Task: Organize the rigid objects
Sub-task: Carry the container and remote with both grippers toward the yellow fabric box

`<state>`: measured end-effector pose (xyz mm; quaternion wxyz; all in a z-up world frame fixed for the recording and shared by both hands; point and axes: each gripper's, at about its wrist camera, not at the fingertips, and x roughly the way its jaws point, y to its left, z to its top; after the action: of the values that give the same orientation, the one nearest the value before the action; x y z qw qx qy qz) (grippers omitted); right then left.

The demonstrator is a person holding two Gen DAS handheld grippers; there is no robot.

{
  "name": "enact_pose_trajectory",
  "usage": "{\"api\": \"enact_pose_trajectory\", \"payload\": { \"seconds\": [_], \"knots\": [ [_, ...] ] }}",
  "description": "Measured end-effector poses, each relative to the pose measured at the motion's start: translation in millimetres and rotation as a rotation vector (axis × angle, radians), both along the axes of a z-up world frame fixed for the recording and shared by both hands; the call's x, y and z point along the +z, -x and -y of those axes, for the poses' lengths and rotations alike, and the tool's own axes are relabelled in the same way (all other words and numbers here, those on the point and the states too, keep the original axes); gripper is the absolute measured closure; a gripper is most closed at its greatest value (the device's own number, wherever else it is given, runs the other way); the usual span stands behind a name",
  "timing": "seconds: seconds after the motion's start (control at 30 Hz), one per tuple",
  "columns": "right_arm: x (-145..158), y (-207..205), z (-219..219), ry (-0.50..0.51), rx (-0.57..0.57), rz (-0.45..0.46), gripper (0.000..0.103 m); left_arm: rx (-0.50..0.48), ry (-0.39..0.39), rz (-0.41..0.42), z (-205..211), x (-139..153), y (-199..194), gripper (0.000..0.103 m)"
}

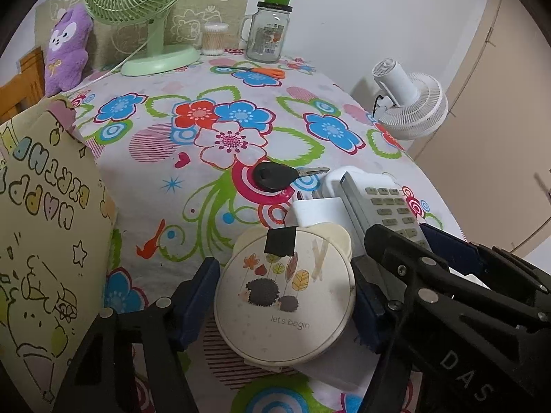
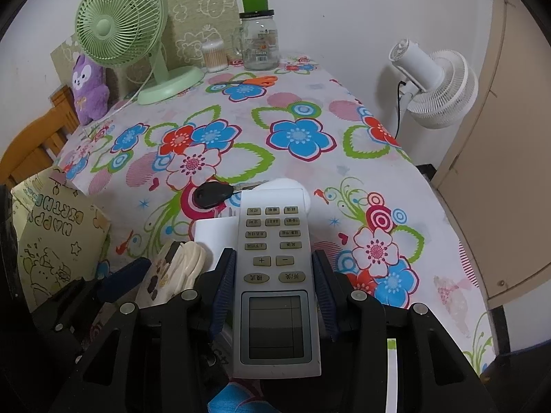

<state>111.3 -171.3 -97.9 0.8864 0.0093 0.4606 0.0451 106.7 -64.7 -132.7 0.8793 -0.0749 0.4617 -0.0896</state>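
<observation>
A round cream case [image 1: 286,296] with a hedgehog picture and the words "let's begin" sits between the blue pads of my left gripper [image 1: 286,275], which is shut on its rim. In the right wrist view the case [image 2: 172,268] stands tilted on edge. My right gripper [image 2: 273,265] is shut on a grey remote control [image 2: 272,323], one pad on each long side. The remote [image 1: 389,206] lies just right of the case. A black-headed key [image 1: 273,175] and a white plug adapter [image 1: 316,211] lie on the flowered tablecloth [image 1: 165,158] just beyond.
A "happy birthday" paper bag [image 1: 44,223] stands at the near left. At the back are a green fan [image 1: 151,10], a cotton swab tub [image 1: 214,39], a glass jar [image 1: 267,31], orange scissors [image 1: 261,71] and a purple plush [image 1: 67,48]. A white fan [image 1: 409,103] stands off the right edge.
</observation>
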Motion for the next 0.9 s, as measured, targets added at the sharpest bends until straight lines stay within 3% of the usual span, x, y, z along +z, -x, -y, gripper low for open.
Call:
{"api": "enact_pose_trajectory", "payload": {
  "seconds": [0.9],
  "knots": [
    [40.4, 34.9, -4.3, -0.017, 0.012, 0.093, 0.055, -0.004, -0.094, 0.101, 2.9, 44.3, 30.9, 0.030]
  ]
}}
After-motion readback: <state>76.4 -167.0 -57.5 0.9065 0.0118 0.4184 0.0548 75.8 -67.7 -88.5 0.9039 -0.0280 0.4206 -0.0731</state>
